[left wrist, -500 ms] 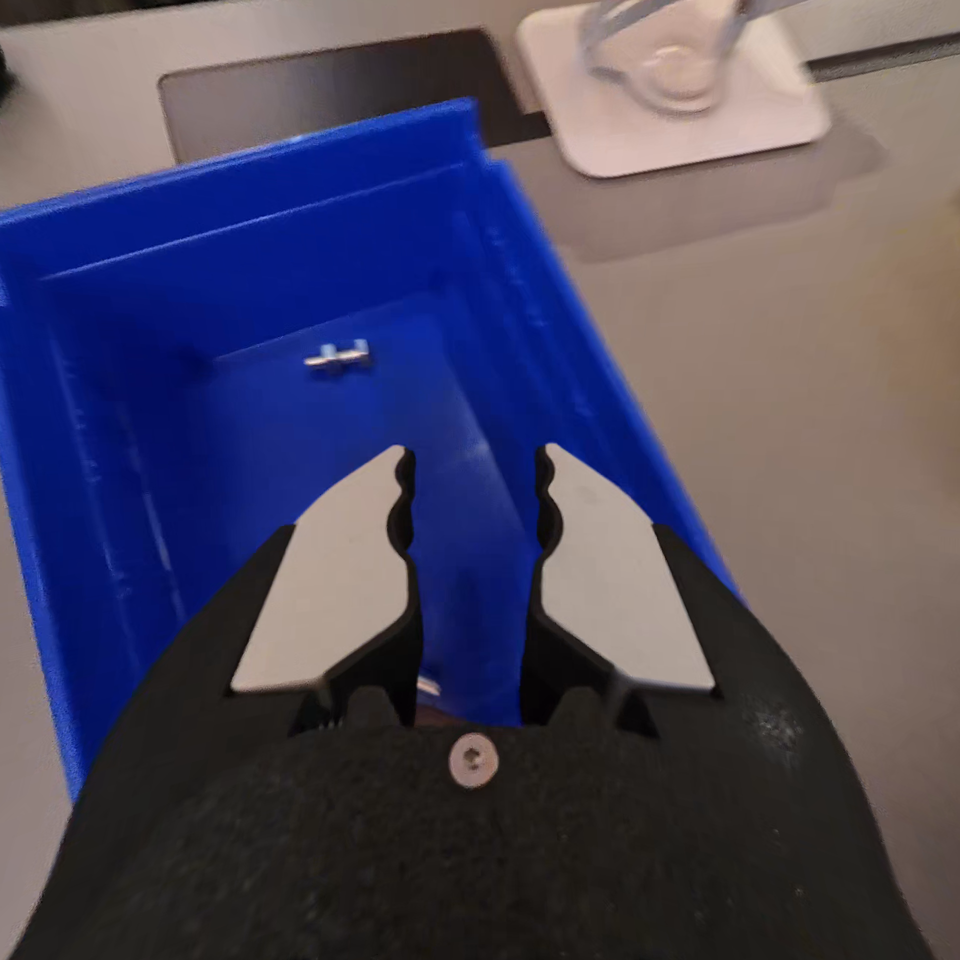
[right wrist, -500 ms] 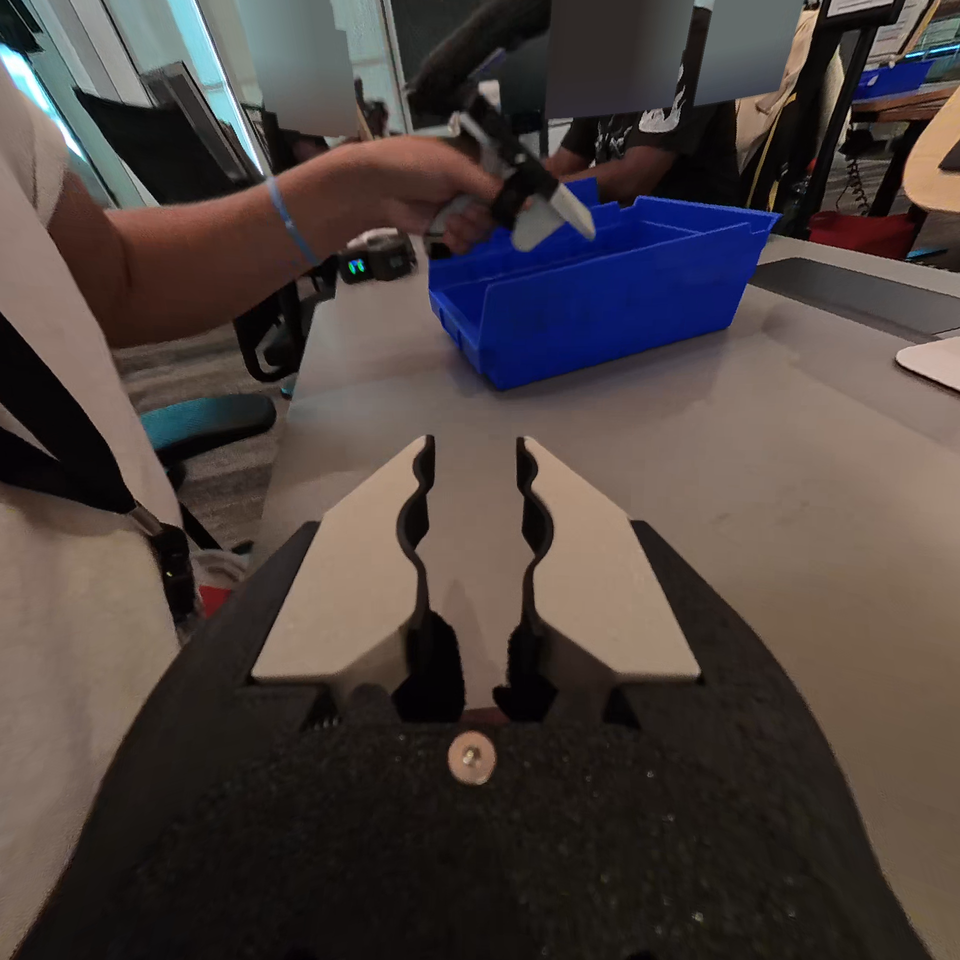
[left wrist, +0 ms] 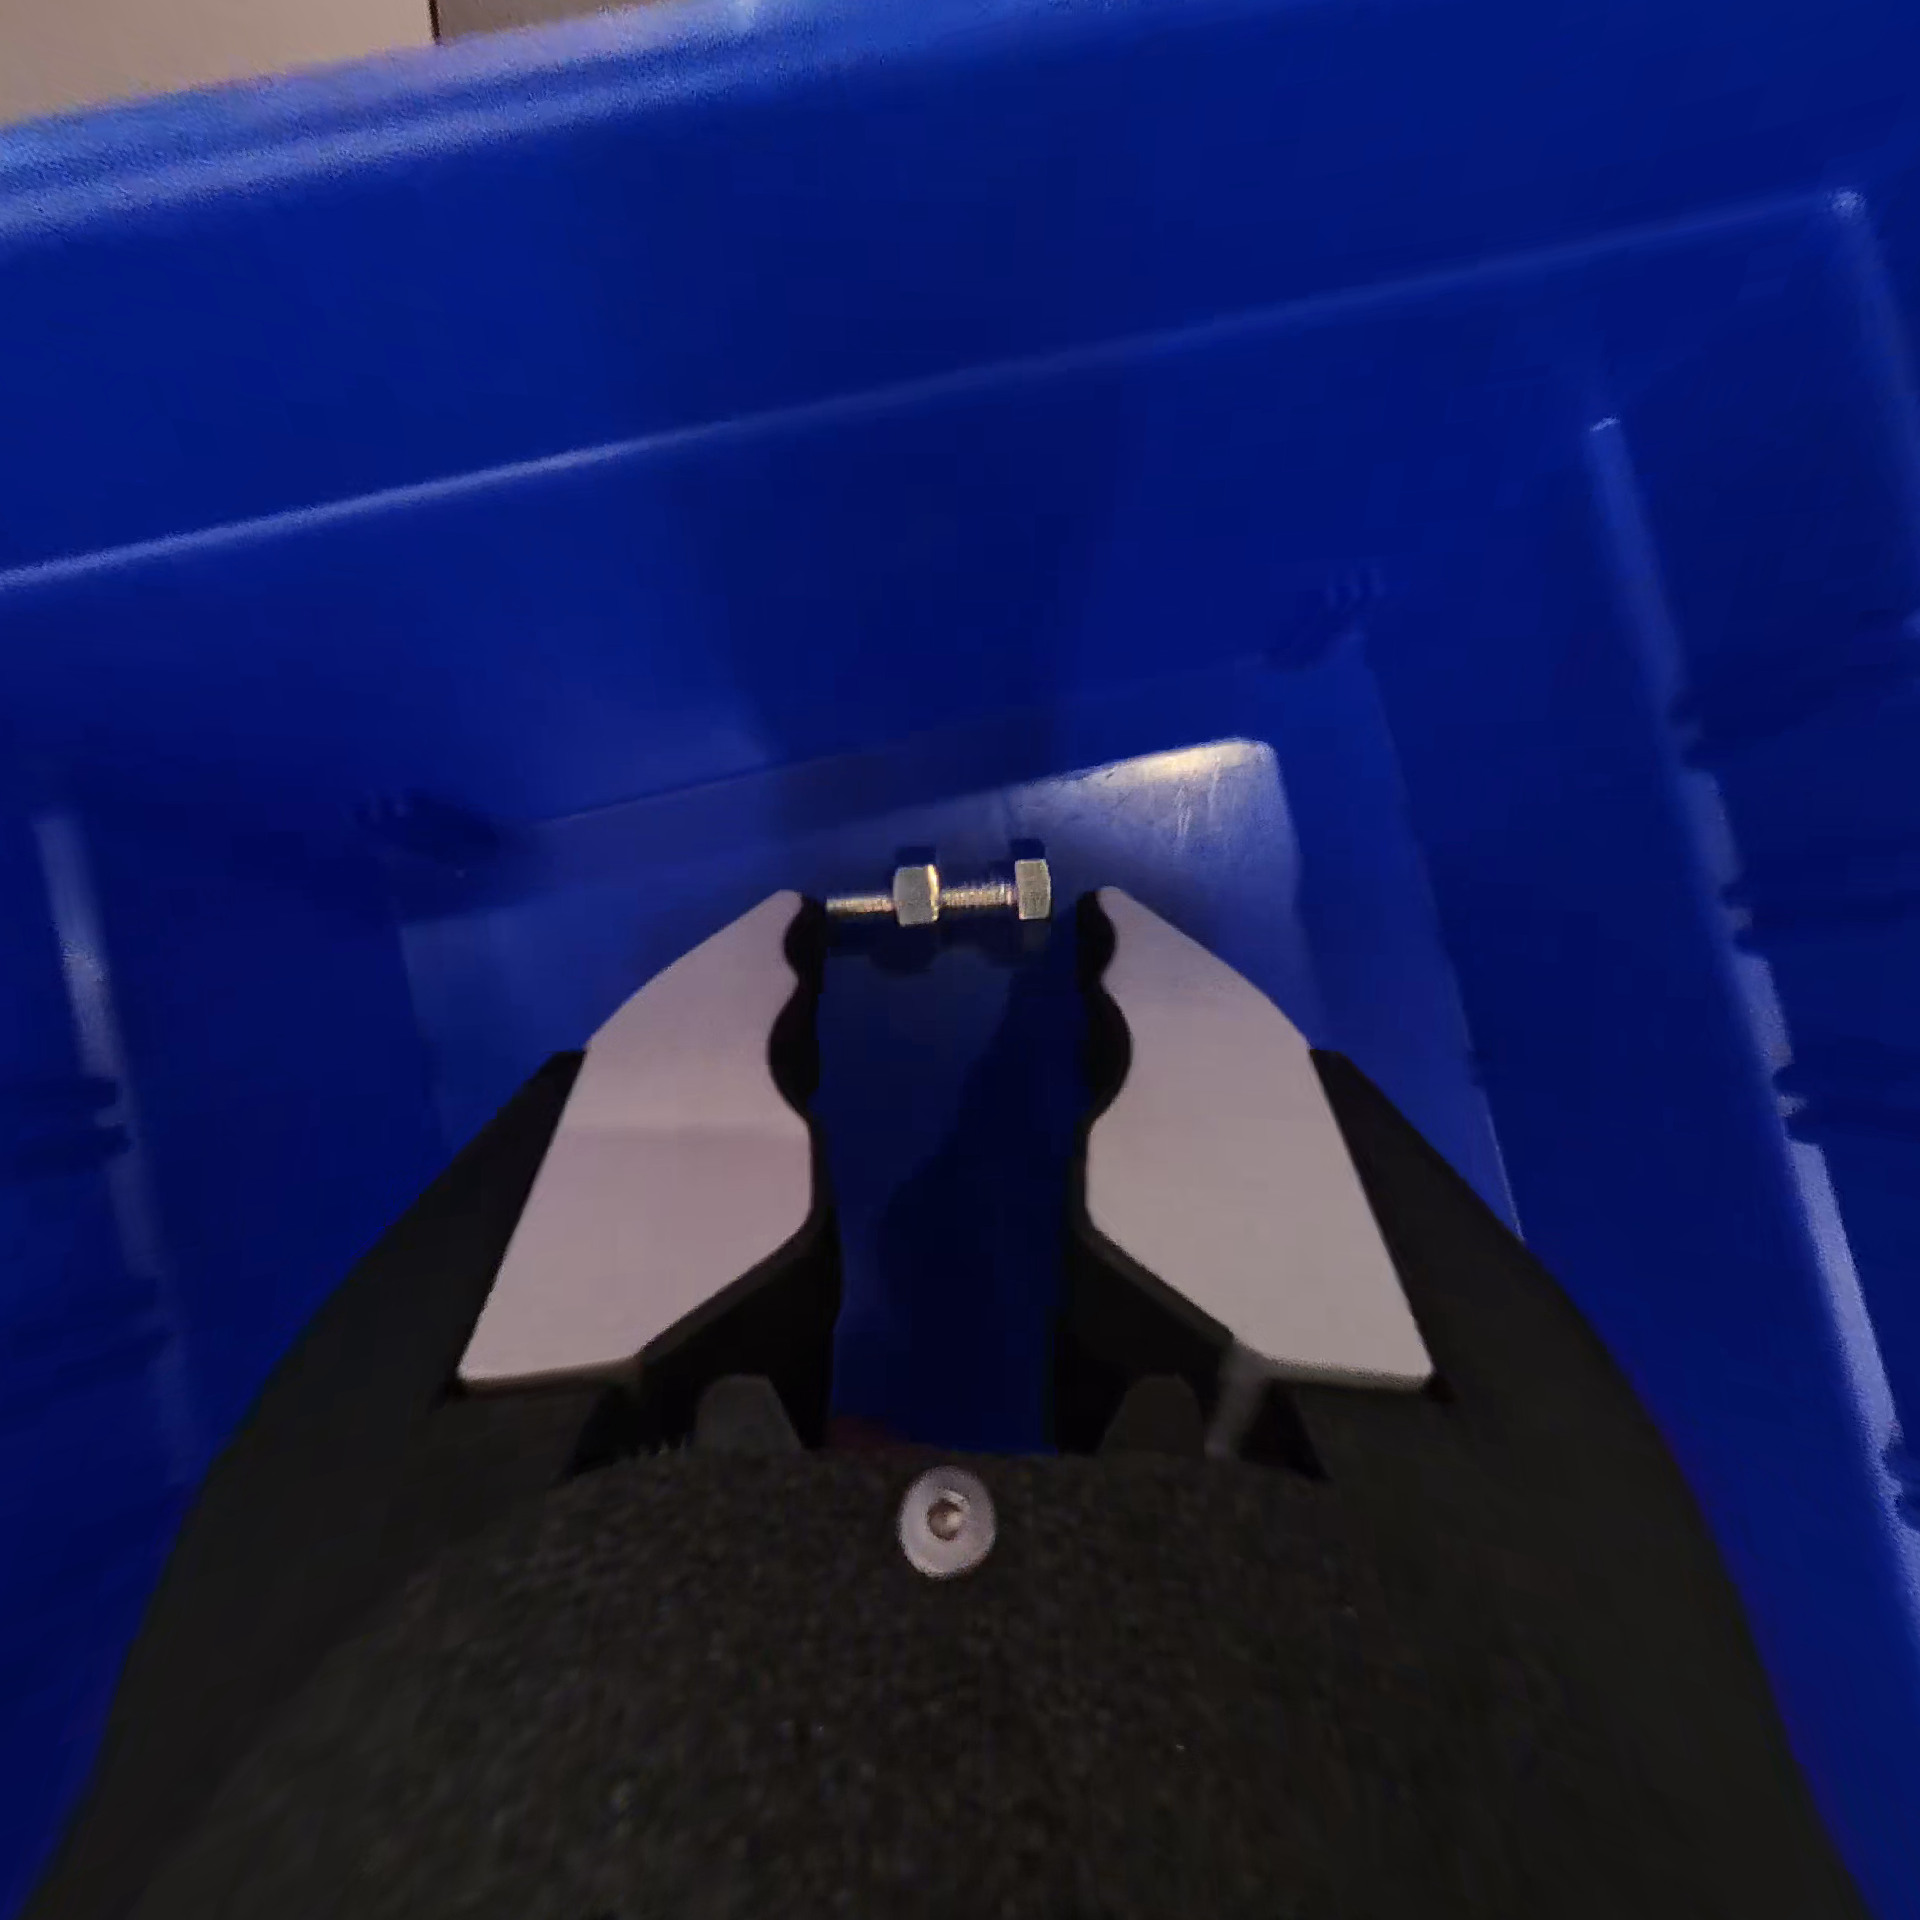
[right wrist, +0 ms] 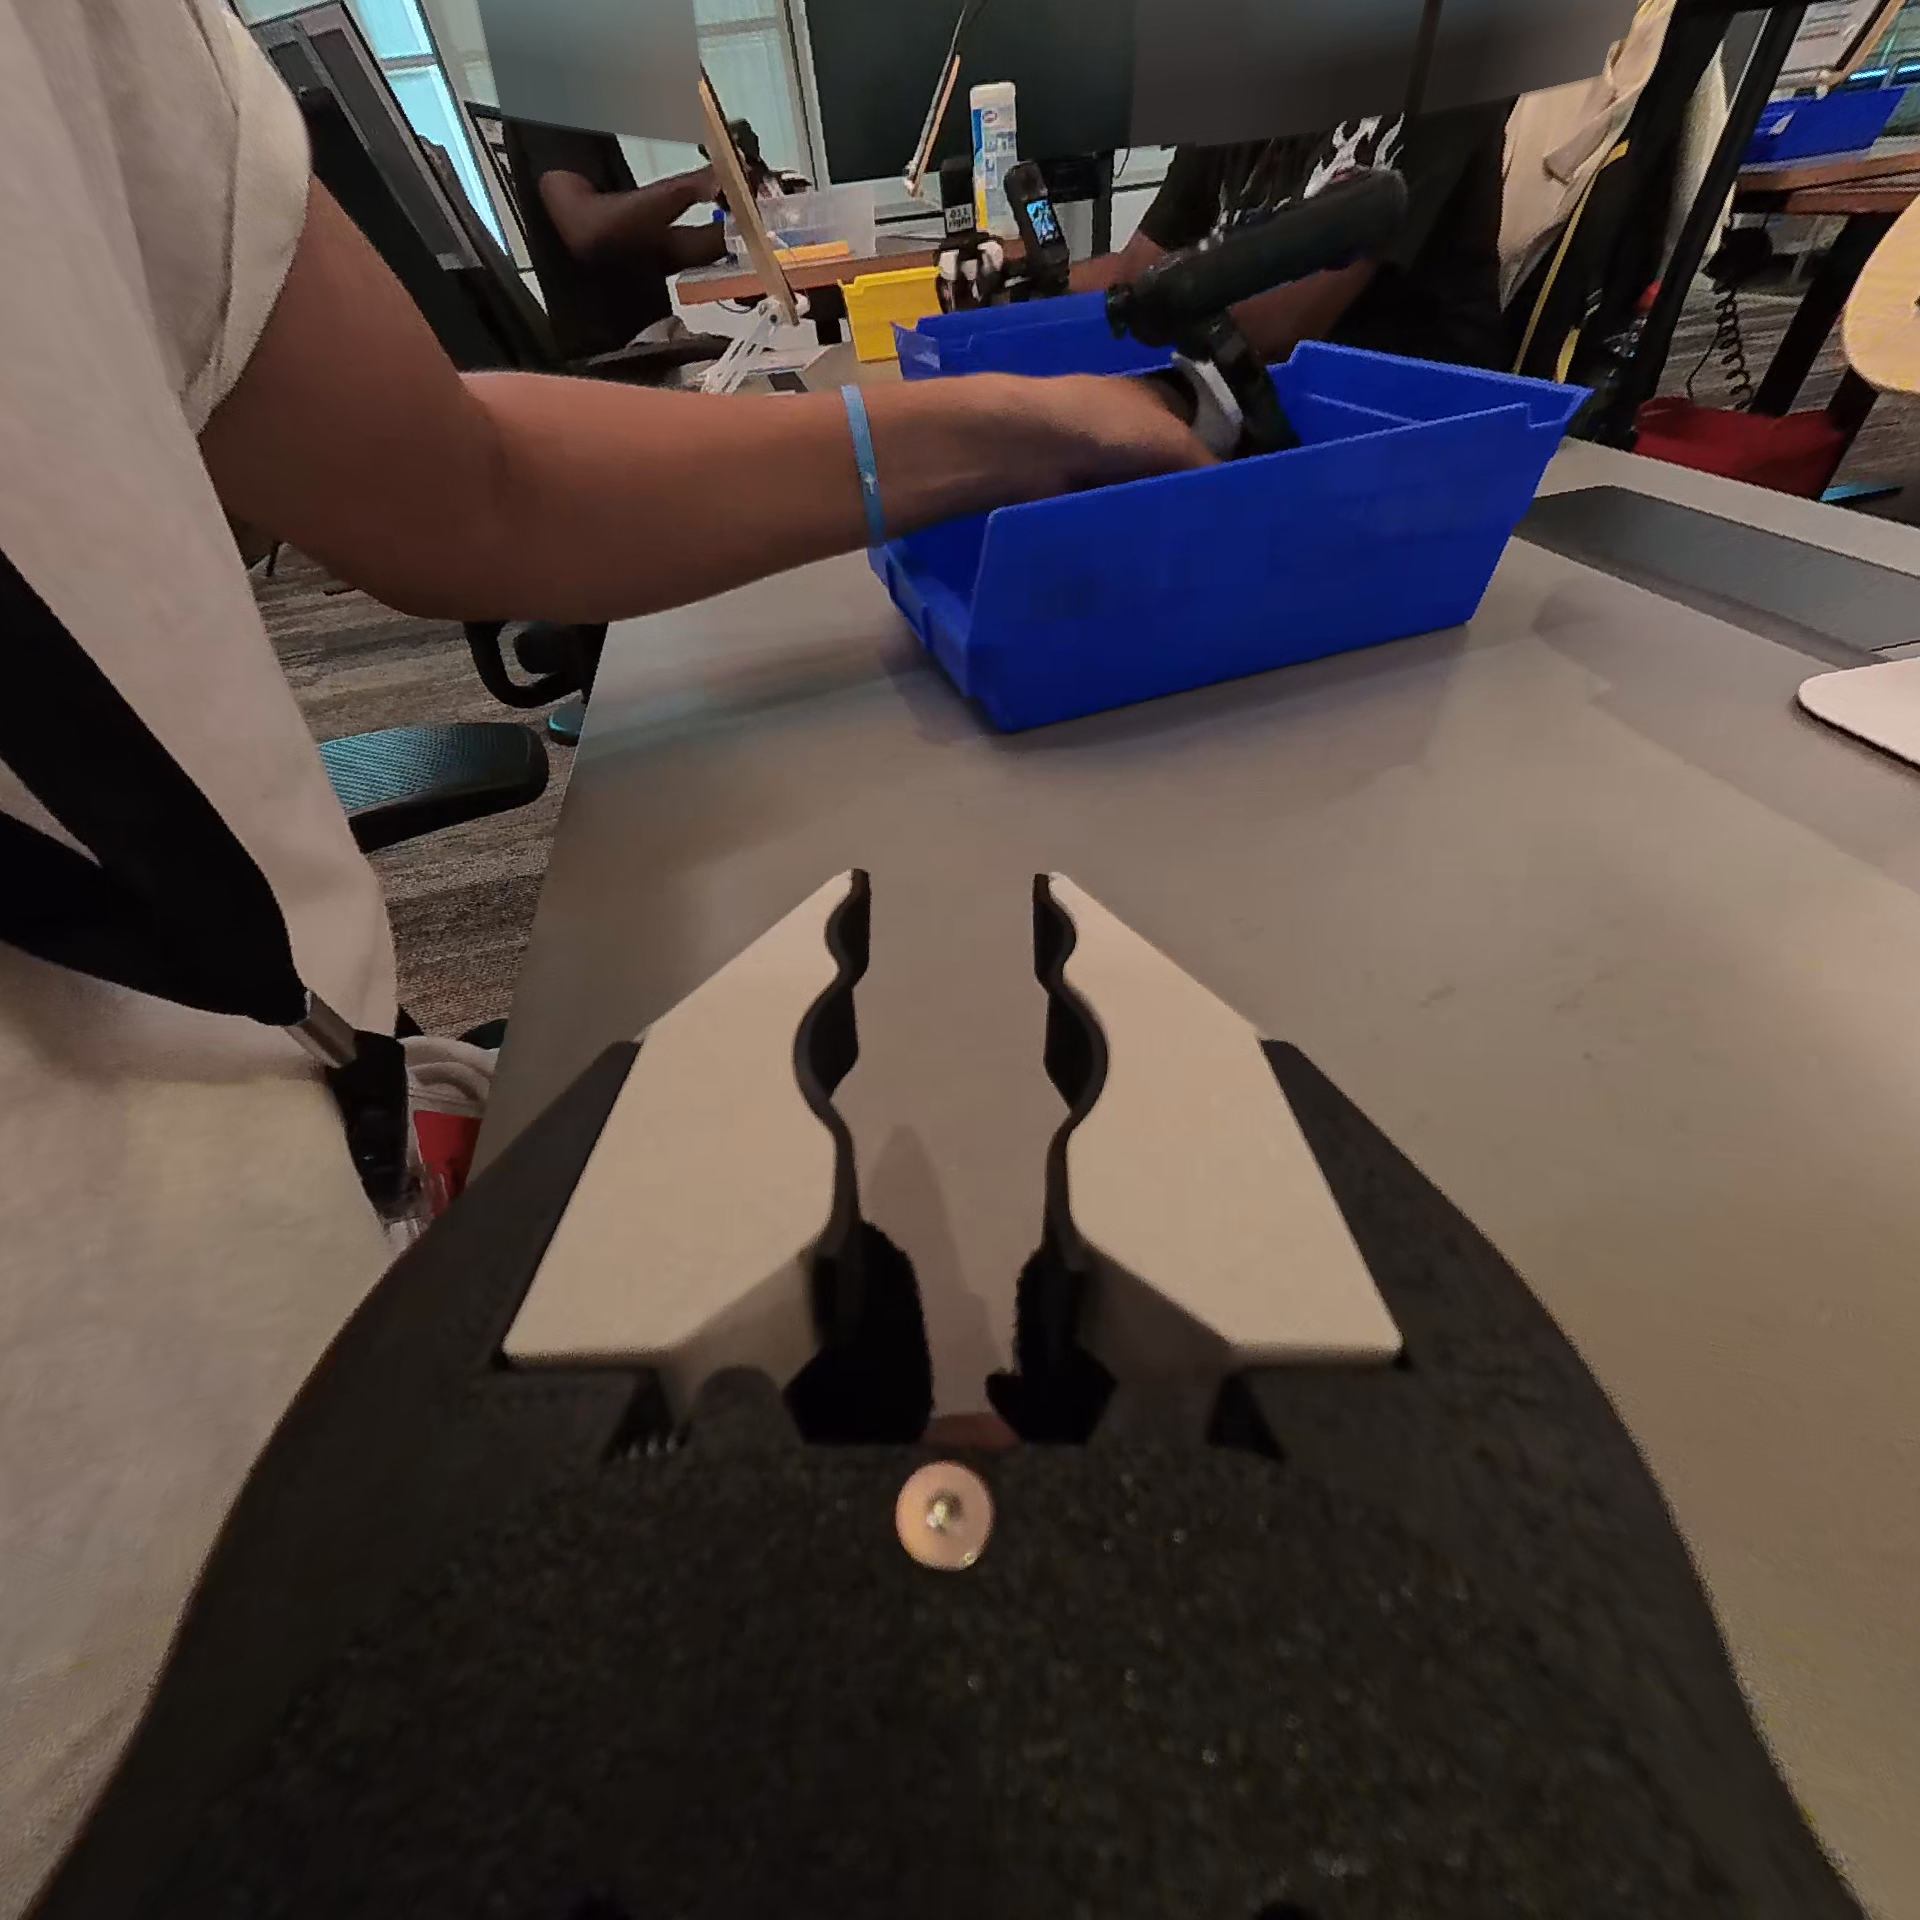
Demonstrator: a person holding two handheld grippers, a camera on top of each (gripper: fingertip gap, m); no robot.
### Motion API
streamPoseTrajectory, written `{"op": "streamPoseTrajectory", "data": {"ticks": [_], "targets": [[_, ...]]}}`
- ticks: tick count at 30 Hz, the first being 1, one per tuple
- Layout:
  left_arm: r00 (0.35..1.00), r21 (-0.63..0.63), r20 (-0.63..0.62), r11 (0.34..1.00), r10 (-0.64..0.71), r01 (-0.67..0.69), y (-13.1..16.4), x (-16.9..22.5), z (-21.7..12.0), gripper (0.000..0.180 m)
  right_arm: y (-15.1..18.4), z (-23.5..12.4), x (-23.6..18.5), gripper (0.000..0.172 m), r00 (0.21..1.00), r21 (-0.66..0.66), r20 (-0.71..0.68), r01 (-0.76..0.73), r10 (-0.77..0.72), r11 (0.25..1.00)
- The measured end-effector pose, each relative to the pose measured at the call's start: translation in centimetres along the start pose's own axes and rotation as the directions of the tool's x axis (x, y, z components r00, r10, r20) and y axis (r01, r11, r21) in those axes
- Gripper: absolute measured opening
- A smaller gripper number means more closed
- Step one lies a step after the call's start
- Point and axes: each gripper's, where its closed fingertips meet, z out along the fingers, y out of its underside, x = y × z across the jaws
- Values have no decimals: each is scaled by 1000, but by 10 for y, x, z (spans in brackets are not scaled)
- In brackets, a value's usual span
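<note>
- Jaws of left gripper stand wide apart inside the blue bin, straddling a small silver bolt w/ two nuts; nothing clamped. Bolt's bare threaded end sits right at the left fingertip, possibly touching; a clear gap shows betw. the head end and the right pad.
- Bolt lies crosswise on the bin floor, near the far wall, toward the far right corner where light pools on the plastic.
- Right gripper hovers over the grey table, well apart from the bin, jaws partly open w/ only bare tabletop betw. them; holds nothing.
- Right wrist view shows the person's hand dipping the other gripper into the bin, which sits toward the table's far edge.
- Risks, as a judgement: bolt is tiny, round-shanked and lies along the closing line, so the pads would bear on its ends. A lopsided squeeze could flip or skid it toward the far wall.
- Left tip already at the thread end: a nudge fwd may roll the bolt off before any pinch.
- Tips low in the bin may scrape the floor or catch the wall; blur in the left view hints at motion, which makes aim harder.
</note>
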Motion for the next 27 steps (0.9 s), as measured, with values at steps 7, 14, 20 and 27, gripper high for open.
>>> {"op": "streamPoseTrajectory", "data": {"ticks": [7, 14, 20, 27], "targets": [[975, 97, 14, 970, 223, -224, -5, 12, -21, 40, -2, 1, 6, 31, 998, 17, 5, -68, 68, 998], [604, 392, 286, 484, 744, -782, -32, 108, -154, 40, -11, 14, 29, 35, 975, 11, 8, -224, 224, 975], [260, 415, 407, 76, 876, -907, 0, 224, -204, 40, -44, 37, 50, 35, 964, 60, 18, -264, 264, 962], [103, 467, 428, -122, 898, -876, 38, 309, -205, 40, -60, 40, 59, 35, 921, 186, 92, -390, 379, 902]]}}
